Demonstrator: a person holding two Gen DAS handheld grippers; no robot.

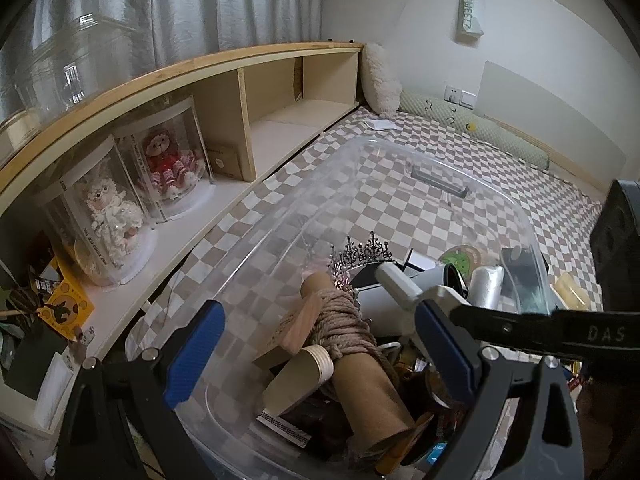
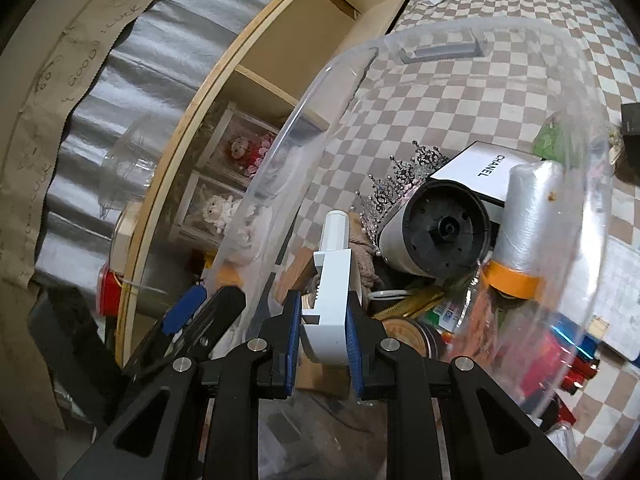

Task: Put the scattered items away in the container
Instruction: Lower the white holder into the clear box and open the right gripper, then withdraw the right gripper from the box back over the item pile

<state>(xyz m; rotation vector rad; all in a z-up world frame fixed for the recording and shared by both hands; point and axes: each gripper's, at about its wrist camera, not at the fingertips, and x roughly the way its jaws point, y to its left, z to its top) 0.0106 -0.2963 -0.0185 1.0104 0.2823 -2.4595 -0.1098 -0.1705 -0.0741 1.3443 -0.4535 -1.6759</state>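
A clear plastic tub (image 1: 400,152) (image 2: 304,92) lies on the checkered bed, full of items: a cardboard tube wound with rope (image 1: 352,344), a silver tiara (image 1: 360,252) (image 2: 404,176), a black-ended cylinder (image 2: 444,228), a film roll (image 2: 532,216) and a white Chanel box (image 2: 480,172). My right gripper (image 2: 323,332) is shut on a white plastic device (image 2: 332,292) over the tub; it also shows in the left wrist view (image 1: 400,284). My left gripper (image 1: 320,356) is open, its fingers straddling the tub's near rim.
A wooden shelf (image 1: 224,120) runs along the left with two boxed dolls (image 1: 160,164). Pillows (image 1: 380,80) lie at the bed's head. More loose items (image 2: 576,360) lie on the bed to the right of the tub.
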